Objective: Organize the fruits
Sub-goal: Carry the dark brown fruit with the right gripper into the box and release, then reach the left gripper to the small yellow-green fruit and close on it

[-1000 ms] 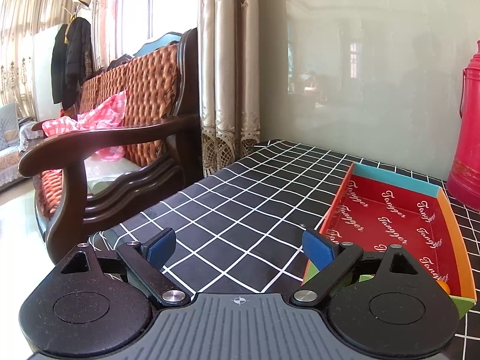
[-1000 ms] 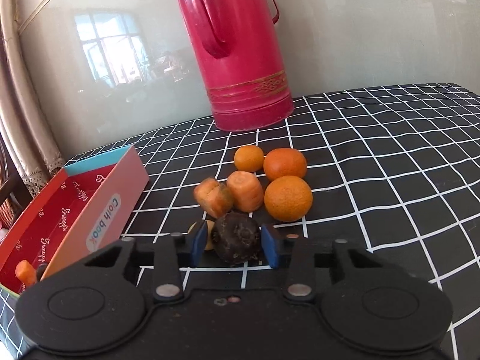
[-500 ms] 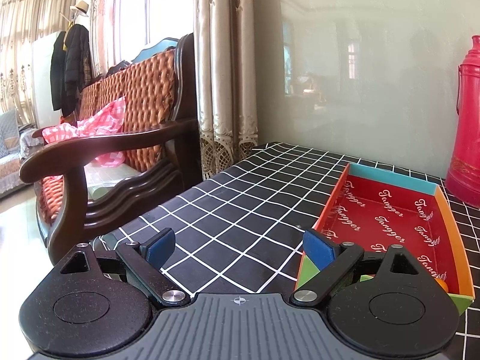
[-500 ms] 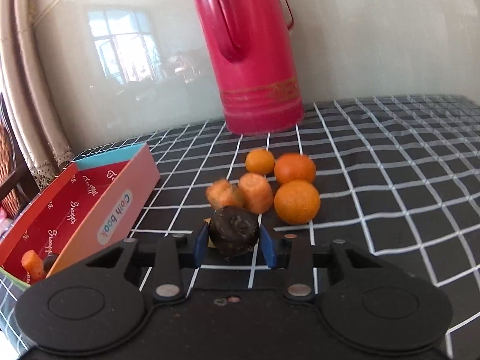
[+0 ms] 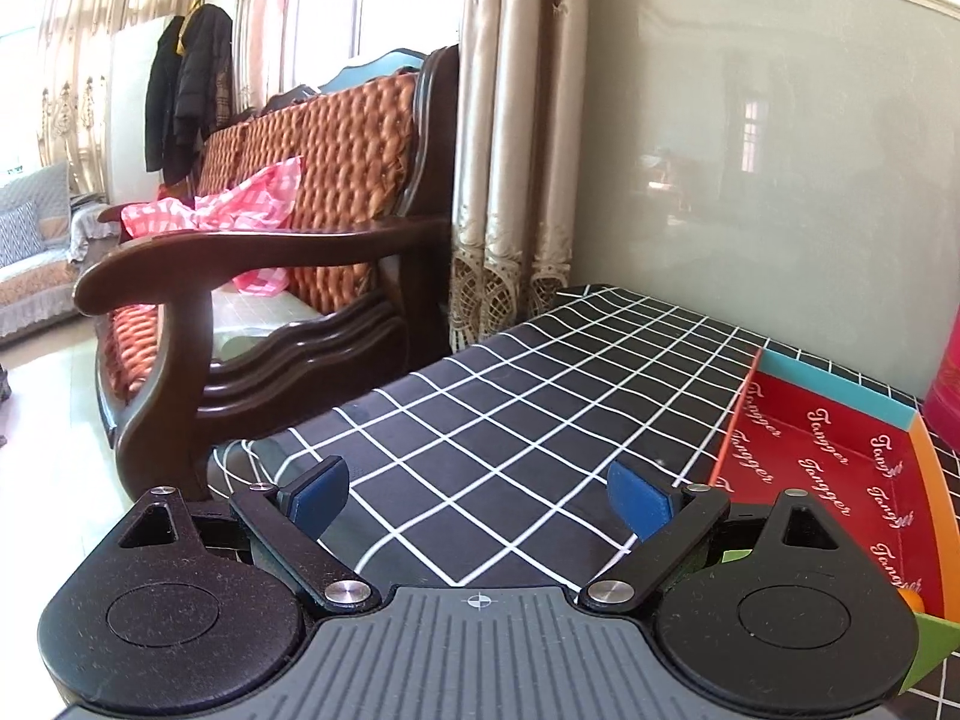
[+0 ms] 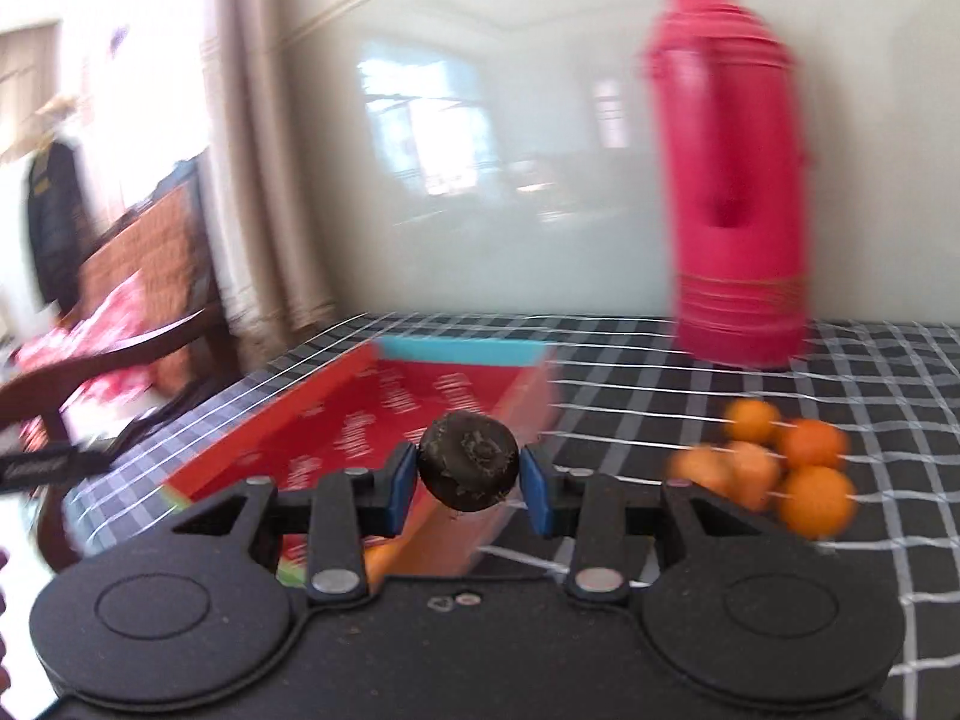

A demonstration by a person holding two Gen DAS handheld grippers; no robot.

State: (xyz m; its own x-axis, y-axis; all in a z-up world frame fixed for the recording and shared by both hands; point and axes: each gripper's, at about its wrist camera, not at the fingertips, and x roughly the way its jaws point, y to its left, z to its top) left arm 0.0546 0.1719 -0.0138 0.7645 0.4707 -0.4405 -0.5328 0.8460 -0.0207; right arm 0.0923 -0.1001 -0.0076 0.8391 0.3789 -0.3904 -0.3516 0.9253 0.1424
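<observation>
Whereas one second ago dark round wrinkled fruit (image 6: pixel 468 459) sat on checked tablecloth beside orange pile (image 6: pixel 780 468), right gripper (image 6: pixel 468 483) now clamps it aloft over near right edge of red cardboard tray (image 6: pixel 360 414). Transfer underway; release pending. Left gripper (image 5: pixel 477 495) idle, fingers spread, nothing held.

Daylight floods in beside the sofa (image 5: pixel 288 192), overexposing the curtains above it. The left wrist view is sharp, with lines bowing at its rim. The right wrist view is motion-smeared around the thermos (image 6: pixel 741 180); the wall behind it glares.
</observation>
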